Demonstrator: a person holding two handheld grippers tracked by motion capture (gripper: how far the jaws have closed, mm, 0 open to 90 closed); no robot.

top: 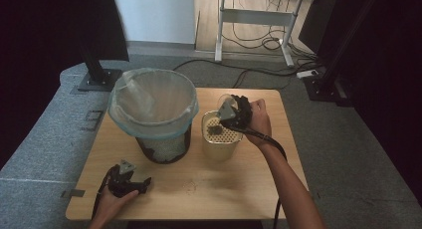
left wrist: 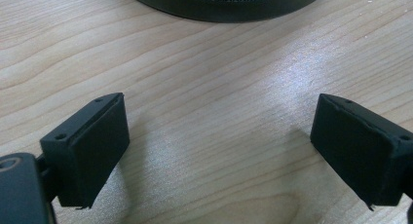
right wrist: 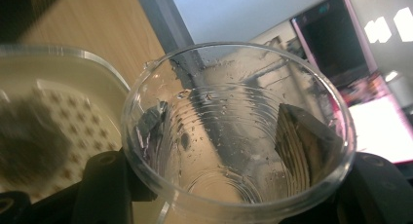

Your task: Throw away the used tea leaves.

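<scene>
Overhead, we see our right gripper (top: 232,111) clamping a clear plastic cup (right wrist: 238,131) tipped leftward over the cream strainer tub (top: 220,137); bagged mesh bin (top: 153,114) stands left; left gripper (top: 144,181) rests open near.

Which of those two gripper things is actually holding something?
The right gripper: its jaws clamp a clear plastic cup over the cream strainer container. The left gripper rests open on the table, holding nothing.

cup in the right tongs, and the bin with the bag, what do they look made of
The cup looks like thin clear plastic: see-through, ribbed wall, glossy rim, droplets inside. The bin seems to be dark metal mesh, judging by the lattice above its solid base band in the left gripper view. Its bag looks like thin translucent plastic film, folded over the rim.
</scene>
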